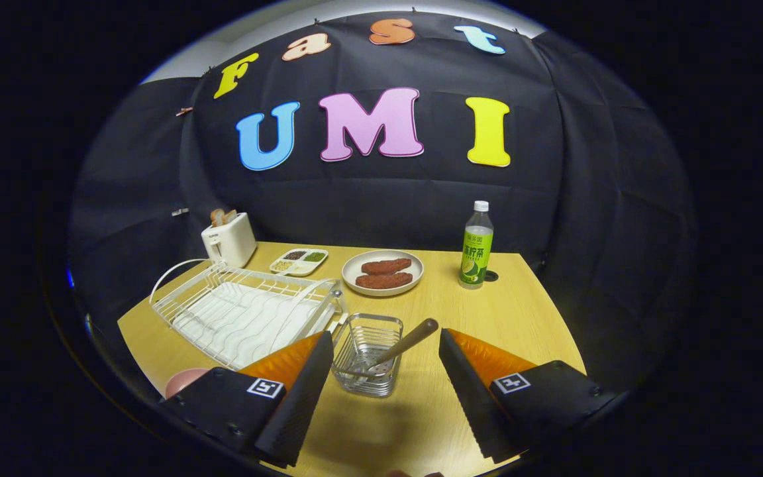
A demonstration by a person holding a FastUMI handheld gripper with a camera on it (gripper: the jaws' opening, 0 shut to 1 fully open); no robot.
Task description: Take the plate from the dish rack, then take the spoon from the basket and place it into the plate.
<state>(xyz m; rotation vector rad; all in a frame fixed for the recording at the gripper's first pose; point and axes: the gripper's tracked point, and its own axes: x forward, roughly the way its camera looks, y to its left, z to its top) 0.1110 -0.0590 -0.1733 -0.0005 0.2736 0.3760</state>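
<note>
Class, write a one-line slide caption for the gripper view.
Open gripper approaches the wire basket holding a wooden-handled spoon, beside an empty white dish rack.

Matt wood-grain table (507, 311), white wire dish rack (242, 308), shiny metal-wire basket (366, 354).

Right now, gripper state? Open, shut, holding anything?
Gripper: open, holding nothing. Fingers spread to either side of the wire basket; the spoon sits in it, untouched.
</note>
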